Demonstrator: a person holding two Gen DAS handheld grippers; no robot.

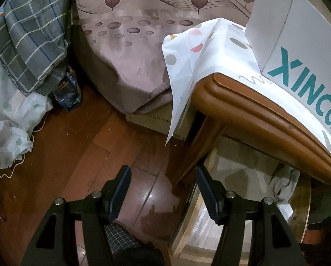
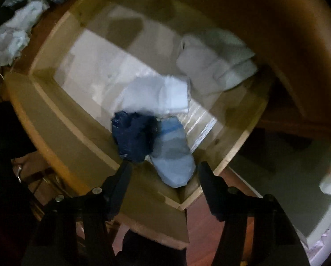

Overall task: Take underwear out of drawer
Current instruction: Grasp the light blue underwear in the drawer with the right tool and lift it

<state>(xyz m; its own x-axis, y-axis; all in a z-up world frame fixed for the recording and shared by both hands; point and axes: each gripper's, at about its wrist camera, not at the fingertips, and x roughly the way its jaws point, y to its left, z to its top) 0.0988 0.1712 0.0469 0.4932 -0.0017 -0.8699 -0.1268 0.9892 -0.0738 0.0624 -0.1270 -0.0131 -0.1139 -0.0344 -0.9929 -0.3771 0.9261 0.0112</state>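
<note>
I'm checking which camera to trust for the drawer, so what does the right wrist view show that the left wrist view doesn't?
Only the right wrist view looks straight down into the open drawer: a dark blue bundle, a light blue folded piece, a white folded piece and a pale piece at the back, with the right gripper open above them.

Only the left wrist view shows the bed, the plaid bedding, the white box on the nightstand, and the left gripper, open and empty.

Both show the wooden floor and part of the drawer.

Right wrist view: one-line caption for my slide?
Open right gripper above the open drawer, over dark blue and light blue bundles.
</note>
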